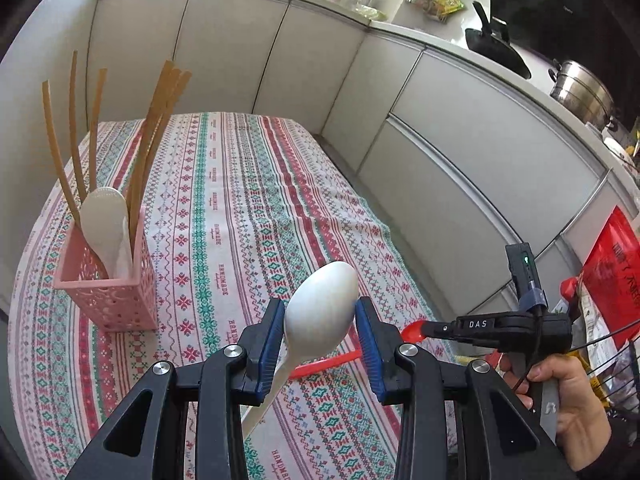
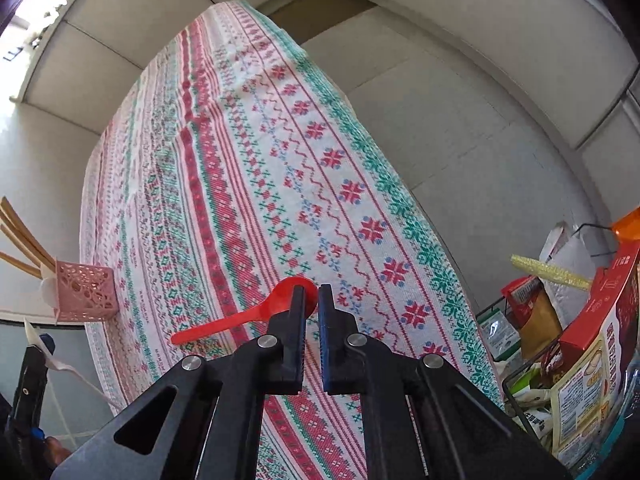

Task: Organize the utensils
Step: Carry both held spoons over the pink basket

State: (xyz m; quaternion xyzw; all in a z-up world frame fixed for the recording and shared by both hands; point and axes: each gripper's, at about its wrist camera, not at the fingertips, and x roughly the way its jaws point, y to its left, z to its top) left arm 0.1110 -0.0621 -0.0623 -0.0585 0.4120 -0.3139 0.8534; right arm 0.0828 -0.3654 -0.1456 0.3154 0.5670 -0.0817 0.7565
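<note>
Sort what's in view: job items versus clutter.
Job: white spoon in left gripper; red spoon in right gripper; pink holder with chopsticks.

Clutter: pot, pan, red bag, food boxes.

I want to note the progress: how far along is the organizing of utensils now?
Done: the pink holder already contains wooden utensils and a white paddle. In hand: the left gripper holds a white spoon; the right gripper is shut on a red spoon. Left: putting both spoons into the holder.
</note>
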